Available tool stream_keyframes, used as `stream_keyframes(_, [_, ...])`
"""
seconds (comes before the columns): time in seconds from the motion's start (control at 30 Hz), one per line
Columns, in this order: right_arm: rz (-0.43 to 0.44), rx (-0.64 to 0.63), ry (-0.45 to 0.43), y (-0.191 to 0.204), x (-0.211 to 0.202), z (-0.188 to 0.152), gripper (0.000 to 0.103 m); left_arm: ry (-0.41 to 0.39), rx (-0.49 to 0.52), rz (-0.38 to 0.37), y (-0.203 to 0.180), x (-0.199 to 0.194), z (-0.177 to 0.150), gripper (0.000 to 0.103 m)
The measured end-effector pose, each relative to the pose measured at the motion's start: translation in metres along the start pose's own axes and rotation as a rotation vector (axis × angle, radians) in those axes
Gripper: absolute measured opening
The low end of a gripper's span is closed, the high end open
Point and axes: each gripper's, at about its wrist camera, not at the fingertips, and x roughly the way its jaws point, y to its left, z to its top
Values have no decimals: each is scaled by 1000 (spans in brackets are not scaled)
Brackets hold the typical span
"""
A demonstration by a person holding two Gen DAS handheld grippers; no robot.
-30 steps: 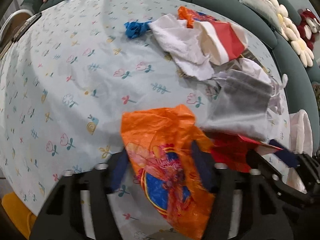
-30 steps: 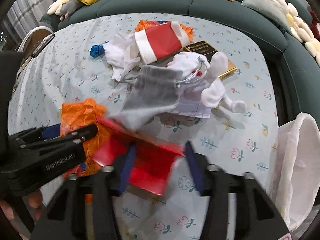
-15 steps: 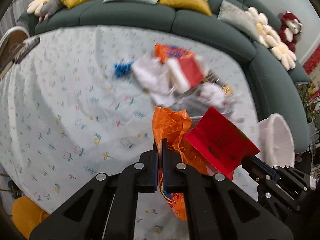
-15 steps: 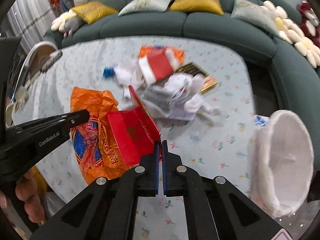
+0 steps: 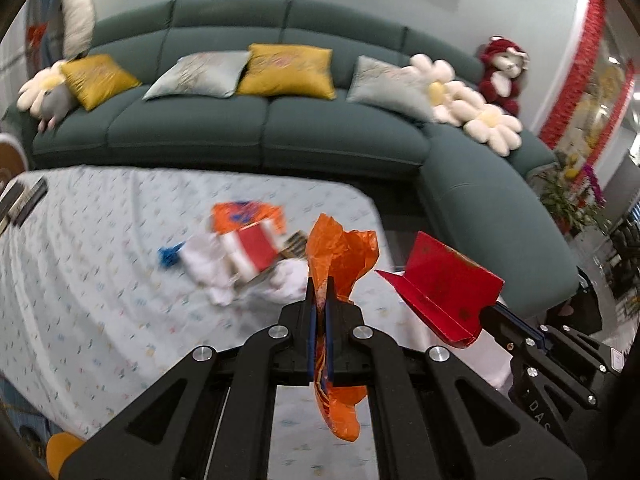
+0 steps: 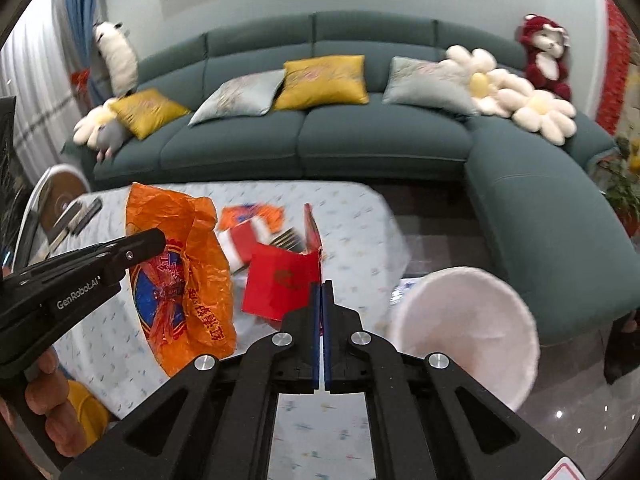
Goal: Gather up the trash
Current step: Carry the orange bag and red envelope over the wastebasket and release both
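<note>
Fingers of the left gripper (image 5: 319, 288) pinch a crumpled orange plastic bag (image 5: 336, 264), lifted above the floral-clothed table (image 5: 100, 280); the right gripper (image 6: 322, 292) clamps a red paper box (image 6: 280, 284) beside it. More trash (image 5: 236, 256) lies on the table, a white bin (image 6: 468, 328) stands just right, a green sofa (image 6: 360, 136) behind

Litter pile (image 5: 240, 256) mid-table; white bin (image 6: 464, 332) beside.

Orange bag (image 6: 182, 276), red carton (image 6: 282, 284), floral pale-blue tablecloth (image 5: 92, 280), teal sofa (image 6: 360, 136).
</note>
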Motion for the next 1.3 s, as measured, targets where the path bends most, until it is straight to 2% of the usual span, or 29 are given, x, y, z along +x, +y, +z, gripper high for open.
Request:
stream_keyframes(0.27, [-93, 55, -39, -66, -29, -4, 1, -7, 77, -86, -72, 1, 8, 3])
stream_keyframes(0.6, [-164, 125, -27, -132, -31, -20, 1, 38, 164, -143, -146, 31, 0, 3])
stream_keyframes(0.9, [-199, 182, 12, -175, -14, -37, 1, 95, 212, -172, -183, 67, -11, 3])
stream_keyframes(1.3, [-220, 219, 63, -197, 14, -47, 1, 166, 256, -190, -213, 112, -20, 3])
